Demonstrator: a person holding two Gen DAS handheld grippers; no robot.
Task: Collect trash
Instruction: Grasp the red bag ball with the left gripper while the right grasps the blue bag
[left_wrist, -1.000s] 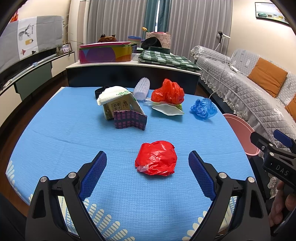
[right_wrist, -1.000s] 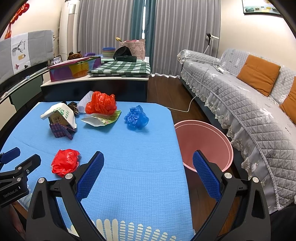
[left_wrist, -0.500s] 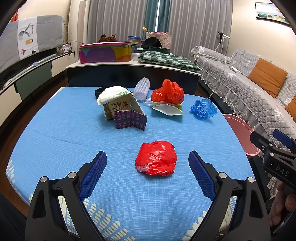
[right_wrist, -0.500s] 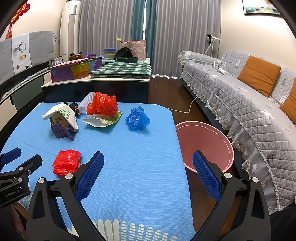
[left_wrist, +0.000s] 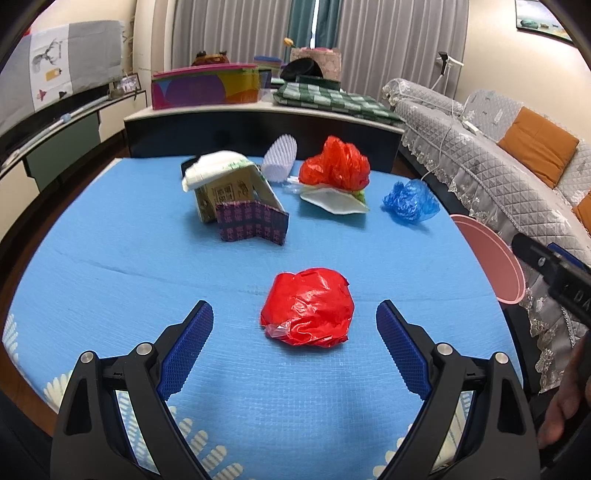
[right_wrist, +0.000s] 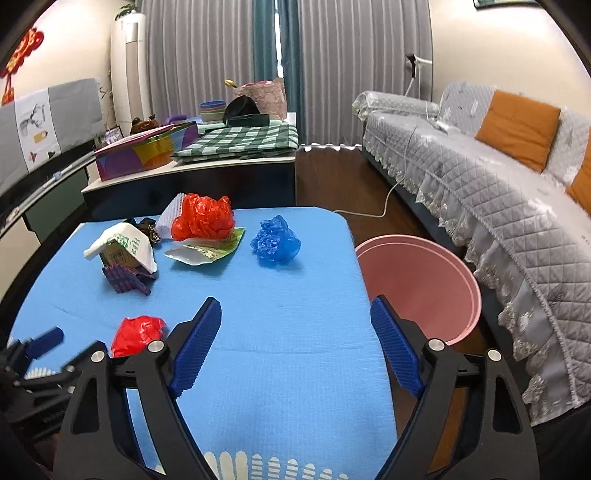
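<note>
A crumpled red plastic bag lies on the blue table mat, just ahead of and between the fingers of my open left gripper; it also shows in the right wrist view. Farther back lie a second red bag, a blue bag, a white-green wrapper, a cardboard carton and a purple folded box. My right gripper is open and empty over the mat's right side, beside the pink bin.
The pink bin stands on the floor off the table's right edge. A grey quilted sofa lies beyond it. A dark sideboard with boxes and cloth stands behind the table. A white ribbed cup lies at the back.
My left gripper has moved slightly forward toward the near red bag. My right gripper has risen and moved forward a little, so the bin and blue bag sit lower and nearer in its view.
</note>
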